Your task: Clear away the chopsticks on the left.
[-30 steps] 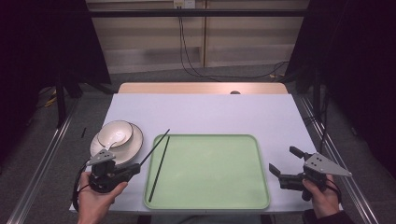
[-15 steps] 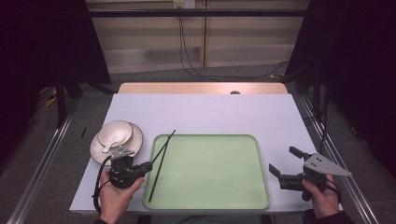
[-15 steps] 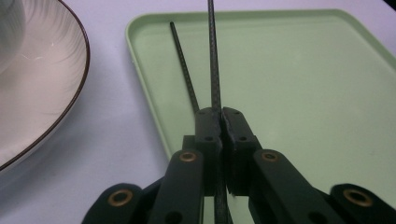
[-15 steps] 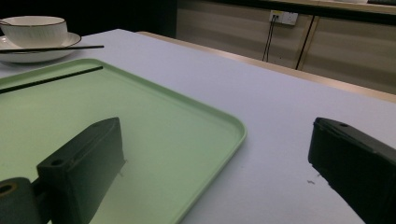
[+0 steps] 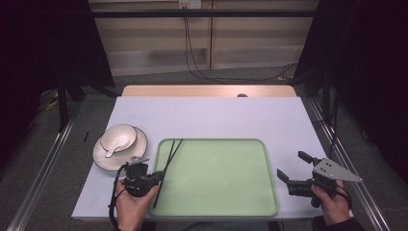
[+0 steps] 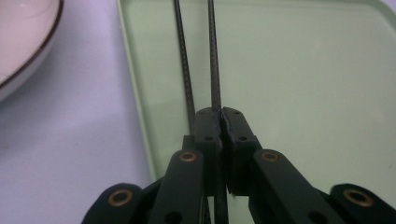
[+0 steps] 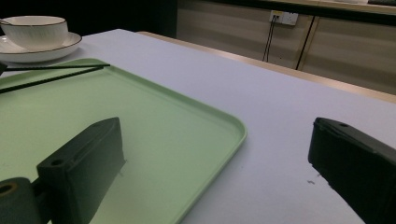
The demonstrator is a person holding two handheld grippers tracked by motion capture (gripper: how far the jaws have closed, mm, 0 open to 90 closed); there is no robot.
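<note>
The chopsticks (image 5: pixel 168 166) are two thin black sticks clamped in my left claw (image 5: pixel 156 177), which is clenched tight on their near ends. From the jaws they run away from me toward the far left corner of the green tray (image 5: pixel 240 202), spreading slightly apart as they go, so their far tips sit just inside the tray's far left rim. In the left gripper view the chopsticks (image 6: pixel 212 56) rise straight out from between my closed jaws, one beside the other, over the tray's left edge (image 6: pixel 135 93). To the left of the tray, close beside it, a white bowl (image 5: pixel 119 136) stands on a saucer (image 5: pixel 108 159) with a spoon (image 5: pixel 111 151) resting in it. My right claw (image 5: pixel 292 168) hovers at the near right corner of the tray, jaws spread wide with nothing between them, well apart from the chopsticks.
</note>
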